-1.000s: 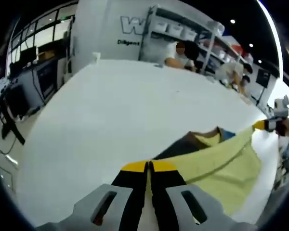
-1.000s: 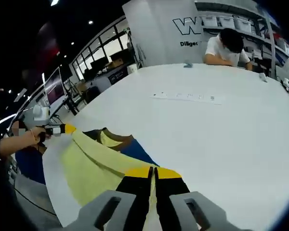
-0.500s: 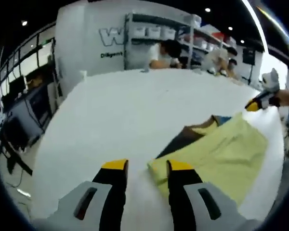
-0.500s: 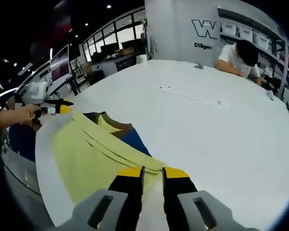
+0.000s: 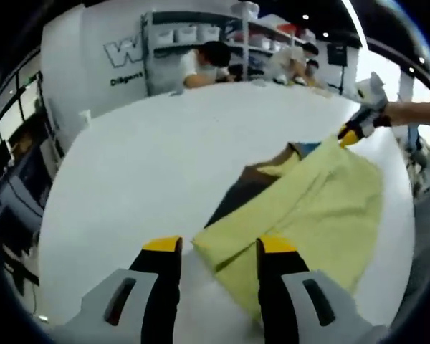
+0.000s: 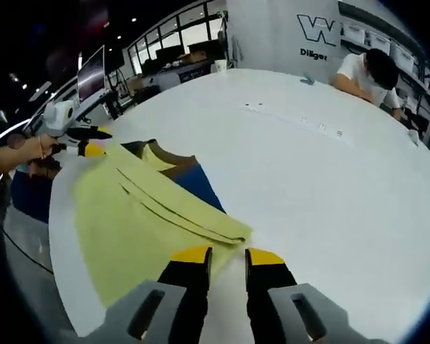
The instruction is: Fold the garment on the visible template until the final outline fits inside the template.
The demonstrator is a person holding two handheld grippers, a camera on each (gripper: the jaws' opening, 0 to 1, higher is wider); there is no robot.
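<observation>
**Lying folded on the white table, both grippers released**

Yellow garment (image 5: 322, 208) lies flat on the white table (image 5: 165, 158), folded over into layered edges, with a brown collar area and a blue patch showing at its far end (image 6: 179, 175). A dark panel (image 5: 236, 201) sits under it at 10 o'clock of the fabric in the left gripper view; can't tell if that is the template.

Left gripper (image 5: 215, 251): jaws apart, nothing between them, the near corner of the garment just ahead of the yellow tips. In the right gripper view it shows at 9 o'clock (image 6: 86, 147), held by a hand (image 6: 25, 150), beside the garment's far corner.

Right gripper (image 6: 226, 258): jaws apart, released, the folded corner just ahead. In the left gripper view it sits at 2 o'clock (image 5: 355, 129), at the garment's far edge.

Background: people at the table's far side (image 6: 365, 72), shelving with bins (image 5: 201, 36).
</observation>
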